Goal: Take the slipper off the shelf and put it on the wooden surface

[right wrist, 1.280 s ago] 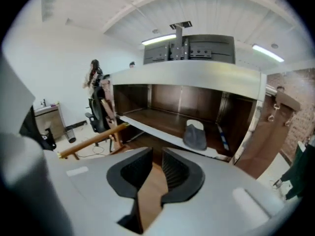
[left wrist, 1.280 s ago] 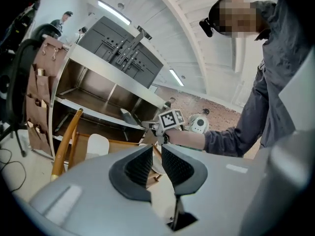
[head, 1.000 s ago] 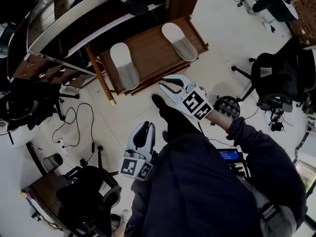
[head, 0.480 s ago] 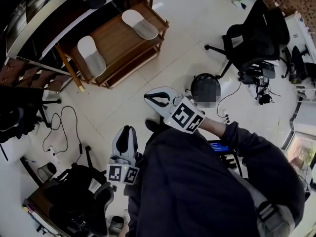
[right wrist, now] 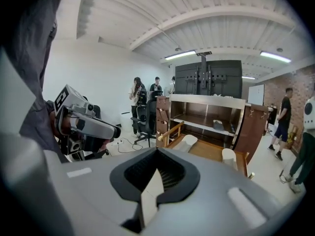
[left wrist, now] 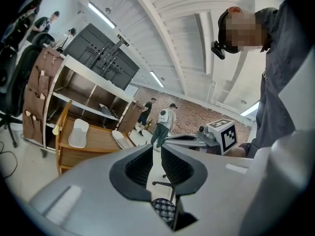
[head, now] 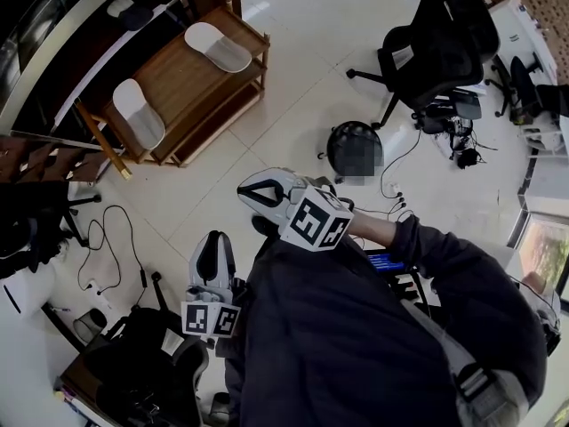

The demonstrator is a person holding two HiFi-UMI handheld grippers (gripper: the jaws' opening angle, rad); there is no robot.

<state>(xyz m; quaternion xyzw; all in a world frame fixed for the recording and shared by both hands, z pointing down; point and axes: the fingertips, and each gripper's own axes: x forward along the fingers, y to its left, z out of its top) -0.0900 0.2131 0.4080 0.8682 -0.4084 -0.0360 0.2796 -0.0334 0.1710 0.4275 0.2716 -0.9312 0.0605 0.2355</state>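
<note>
Two pale slippers (head: 138,112) (head: 217,46) lie on the low wooden table (head: 178,76) at the head view's upper left, far from both grippers. They also show in the left gripper view as slippers (left wrist: 78,133) (left wrist: 119,139), and in the right gripper view as slippers (right wrist: 187,142) (right wrist: 228,157). The brown shelf unit (right wrist: 206,117) stands behind them. My right gripper (head: 253,191) (right wrist: 157,150) is shut and empty, held near my chest. The left gripper (head: 213,245) (left wrist: 157,146) hangs lower by my side, a narrow gap between its pads and nothing in it.
Black office chairs (head: 427,56) stand at the upper right, and another chair (head: 151,363) is at the lower left beside cables (head: 116,238) on the tiled floor. A dark round object (head: 356,149) lies ahead of me. People (left wrist: 162,119) stand in the background.
The table with the slippers has slid toward the upper left and shrunk as I backed away. Both grippers stay close to my body, and the right jaws have come together.
</note>
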